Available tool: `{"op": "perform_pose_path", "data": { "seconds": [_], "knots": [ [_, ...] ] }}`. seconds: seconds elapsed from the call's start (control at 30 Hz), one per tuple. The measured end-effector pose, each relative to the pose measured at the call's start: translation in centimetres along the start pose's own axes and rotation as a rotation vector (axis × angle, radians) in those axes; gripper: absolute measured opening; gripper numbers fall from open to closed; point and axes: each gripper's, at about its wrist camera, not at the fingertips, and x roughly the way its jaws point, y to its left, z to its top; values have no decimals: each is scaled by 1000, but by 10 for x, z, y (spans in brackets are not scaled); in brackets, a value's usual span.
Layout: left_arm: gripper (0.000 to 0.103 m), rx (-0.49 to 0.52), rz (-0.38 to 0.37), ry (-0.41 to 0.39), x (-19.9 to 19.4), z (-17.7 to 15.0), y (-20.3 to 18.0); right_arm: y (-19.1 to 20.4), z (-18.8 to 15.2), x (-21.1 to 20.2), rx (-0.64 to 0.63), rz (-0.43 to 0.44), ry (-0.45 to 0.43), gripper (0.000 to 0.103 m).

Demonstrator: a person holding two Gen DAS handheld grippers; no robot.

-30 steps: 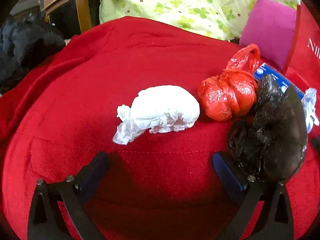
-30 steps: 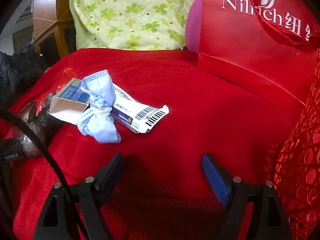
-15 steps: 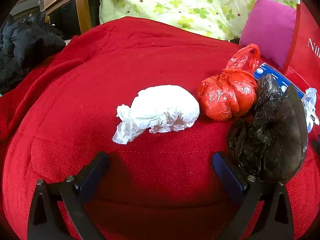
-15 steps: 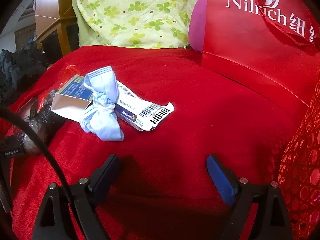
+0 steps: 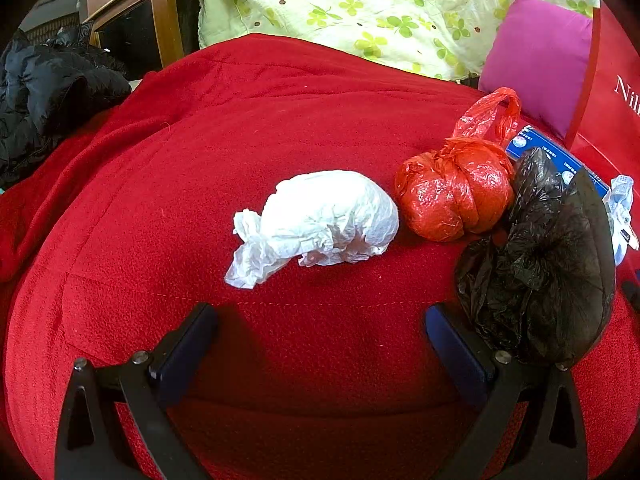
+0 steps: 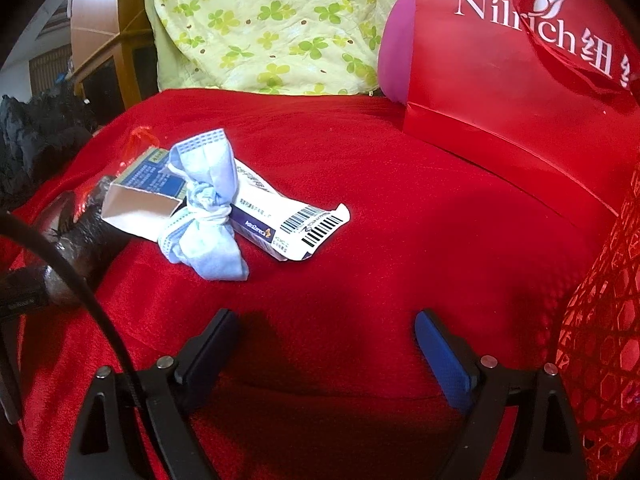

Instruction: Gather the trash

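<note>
On the red blanket [image 5: 240, 128] lie a white crumpled bag [image 5: 324, 220], a knotted red plastic bag [image 5: 456, 192] and a black plastic bag [image 5: 540, 264]. My left gripper [image 5: 320, 332] is open and empty, just short of the white bag. In the right wrist view a knotted blue face mask [image 6: 208, 208] lies on a torn blue-and-white carton [image 6: 280, 220]. My right gripper [image 6: 326, 344] is open and empty, below and right of them. The black bag [image 6: 76, 236] shows at its left.
A red paper bag [image 6: 500, 68] printed "Nilrich" stands at the back right, a red mesh basket [image 6: 604, 352] at the right edge. A green floral cushion [image 5: 360, 12], a pink pillow [image 5: 536, 52], a black jacket [image 5: 52, 92] and a wooden cabinet [image 5: 152, 16] surround the blanket.
The right gripper has drifted slightly left and closer, so the mask and carton sit a little more to the right. The left view is almost unchanged.
</note>
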Motion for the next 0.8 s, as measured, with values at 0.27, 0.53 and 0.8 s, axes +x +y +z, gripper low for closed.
{"op": "perform_pose_path", "data": {
  "seconds": [0.27, 0.53, 0.8],
  "knots": [
    [103, -2, 1, 1, 0, 0, 0, 2, 0, 0, -3, -7, 7, 95],
    [103, -3, 2, 2, 0, 0, 0, 1, 1, 2, -1, -4, 8, 96],
    [103, -3, 2, 2, 0, 0, 0, -1, 2, 3, 7, 14, 5, 97]
  ]
}}
